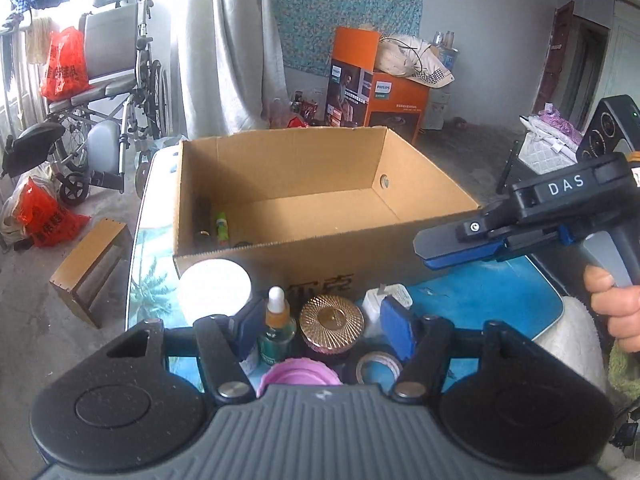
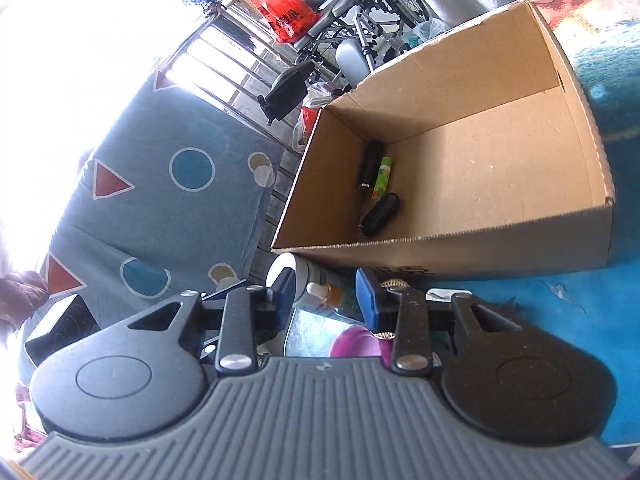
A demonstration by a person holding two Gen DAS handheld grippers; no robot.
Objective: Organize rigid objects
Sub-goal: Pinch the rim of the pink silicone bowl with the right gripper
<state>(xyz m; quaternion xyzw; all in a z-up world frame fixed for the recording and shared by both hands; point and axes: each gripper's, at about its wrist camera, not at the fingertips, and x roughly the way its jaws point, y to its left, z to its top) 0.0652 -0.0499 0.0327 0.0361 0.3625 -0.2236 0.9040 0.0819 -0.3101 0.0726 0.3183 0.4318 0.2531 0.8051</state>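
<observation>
Blue table [image 1: 500, 300] holds small things before the cardboard box [image 1: 320, 184]. Left gripper [image 1: 320, 326] jaws are apart and empty; center them around the dropper bottle [image 1: 277, 326], then squeeze gently. Right gripper [image 2: 326, 296] jaws are apart and empty too.

Matt corrugated cardboard box [image 1: 320, 196]; glossy ribbed gold jar lid [image 1: 331, 317]; glass dropper bottle [image 1: 277, 326]

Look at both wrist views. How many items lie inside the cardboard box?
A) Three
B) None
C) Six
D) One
A: the right wrist view shows three things on the floor of the box, at its left end: a black tube, a green tube and a black case.
</observation>
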